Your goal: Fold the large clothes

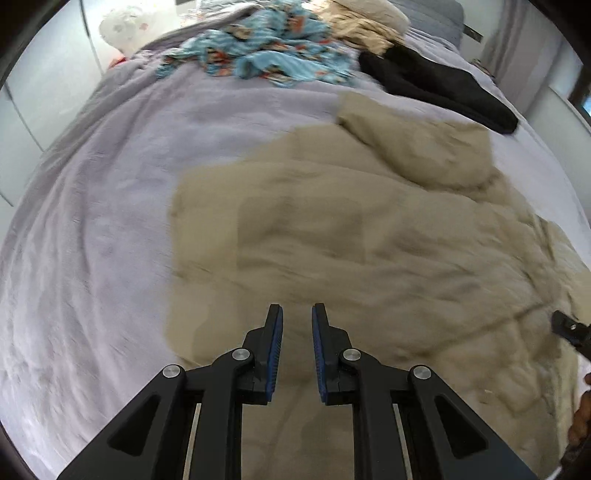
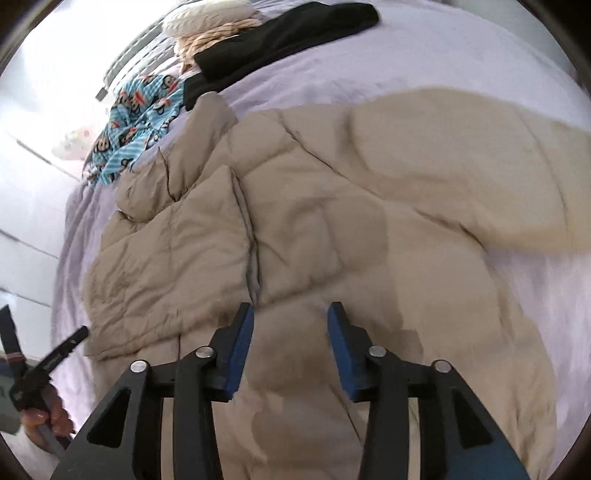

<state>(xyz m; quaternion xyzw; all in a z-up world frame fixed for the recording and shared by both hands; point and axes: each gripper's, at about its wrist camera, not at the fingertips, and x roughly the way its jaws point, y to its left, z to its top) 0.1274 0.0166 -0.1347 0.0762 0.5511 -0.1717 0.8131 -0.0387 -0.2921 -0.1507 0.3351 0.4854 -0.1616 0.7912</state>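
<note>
Beige quilted jacket [image 2: 295, 206] lying spread on the lilac bed cover [image 1: 92, 221]; both grippers hovering over it, nothing held.

Left gripper [image 1: 297, 317] is pointing down at the jacket's near edge, jaws standing narrow with a small gap, no cloth between the pads. Right gripper [image 2: 291, 314] is hanging over the jacket's middle seam, jaws partly apart, pads clear of the fabric. One sleeve is lying folded across the jacket's far side. Beyond the jacket a black garment [image 1: 443, 85] is lying almost touching its far edge; a blue patterned garment [image 1: 266, 51] is sitting further back, and a cream knitted item [image 1: 362, 26] beside that. A white plush [image 1: 122, 29] is sitting past the blue garment at the bed's far corner. Frames are motion-blurred, so fine contact at the jacket's edge cannot be told.
</note>
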